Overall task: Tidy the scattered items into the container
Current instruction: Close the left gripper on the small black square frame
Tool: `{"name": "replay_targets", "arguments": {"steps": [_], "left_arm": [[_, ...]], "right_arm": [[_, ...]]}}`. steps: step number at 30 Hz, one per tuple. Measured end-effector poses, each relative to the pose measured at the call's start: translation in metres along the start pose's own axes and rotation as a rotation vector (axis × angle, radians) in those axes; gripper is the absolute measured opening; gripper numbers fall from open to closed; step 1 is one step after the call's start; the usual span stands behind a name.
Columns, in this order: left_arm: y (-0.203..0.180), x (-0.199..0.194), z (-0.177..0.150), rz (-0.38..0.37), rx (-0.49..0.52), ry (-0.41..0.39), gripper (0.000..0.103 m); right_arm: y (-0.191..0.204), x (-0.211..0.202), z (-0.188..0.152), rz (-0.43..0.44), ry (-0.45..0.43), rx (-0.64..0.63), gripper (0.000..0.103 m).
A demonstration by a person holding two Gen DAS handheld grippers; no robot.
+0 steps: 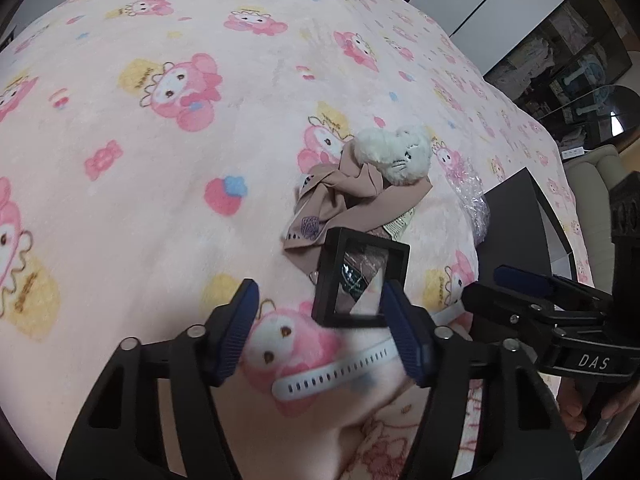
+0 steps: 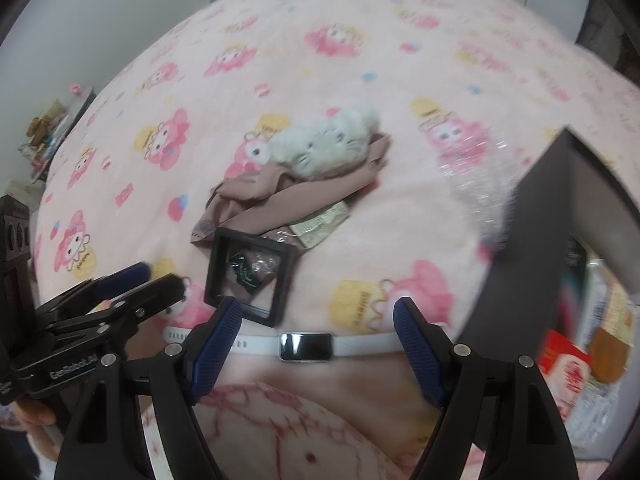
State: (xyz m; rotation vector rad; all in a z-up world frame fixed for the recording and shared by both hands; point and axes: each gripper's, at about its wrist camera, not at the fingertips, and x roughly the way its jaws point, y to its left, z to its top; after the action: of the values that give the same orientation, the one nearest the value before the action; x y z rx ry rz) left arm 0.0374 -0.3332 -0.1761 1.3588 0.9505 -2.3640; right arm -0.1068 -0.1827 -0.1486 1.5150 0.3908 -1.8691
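Through my left wrist camera, my left gripper [image 1: 320, 332] stands spread wide and holds nothing. The white fitness band [image 1: 340, 372] lies flat on the pink blanket [image 1: 160, 200] between my pads, its strap running under the right one, and the black display frame [image 1: 360, 280] sits just past my fingertips, touching the brown cloth [image 1: 352, 200] that carries the white plush cat [image 1: 396, 152]. The dark container [image 1: 520, 220] waits at the right, near the crinkled clear wrap [image 1: 472, 196]. My right gripper [image 1: 500, 284] shows here side-on, and I cannot tell its spread from this angle. I judge the risk to be a bad pinch: the band is thin and sunk into soft pile, so my pads could close on fleece, or catch the frame's corner and knock it aside.

Through my right wrist camera, my right gripper [image 2: 318, 316] is also released and empty, straddling the band's dark screen [image 2: 306, 346]. The frame [image 2: 250, 280] lies just beyond my left pad, and a folded paper slip [image 2: 320, 224] pokes from under the cloth [image 2: 280, 196]. The container [image 2: 560, 220] is close at my right, already holding packets. My left gripper [image 2: 132, 280] crowds in at the left; both tools aiming at one band could collide.

The bed is soft and uneven; shelves with toys stand at the far left wall
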Motion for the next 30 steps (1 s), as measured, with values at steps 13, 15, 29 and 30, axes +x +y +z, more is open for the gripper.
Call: {"name": "replay_targets", "arguments": {"steps": [13,15,29,30], "left_arm": [[0.005,0.039,0.005,-0.059,-0.004,0.077,0.038],[0.005,0.047,0.003,-0.068,-0.008,0.111,0.031],[-0.026,0.007,0.001,-0.039,0.074,0.036,0.017],[-0.029,0.0,0.002,-0.036,0.084,0.022,0.017]], "right_arm": [[0.007,0.059,0.014,0.075,0.165,-0.048,0.043],[0.004,0.067,0.014,0.109,0.196,-0.033,0.043],[0.013,0.056,0.01,0.289,0.111,0.0,0.022],[0.015,0.048,0.01,0.298,0.087,0.004,0.022]]}}
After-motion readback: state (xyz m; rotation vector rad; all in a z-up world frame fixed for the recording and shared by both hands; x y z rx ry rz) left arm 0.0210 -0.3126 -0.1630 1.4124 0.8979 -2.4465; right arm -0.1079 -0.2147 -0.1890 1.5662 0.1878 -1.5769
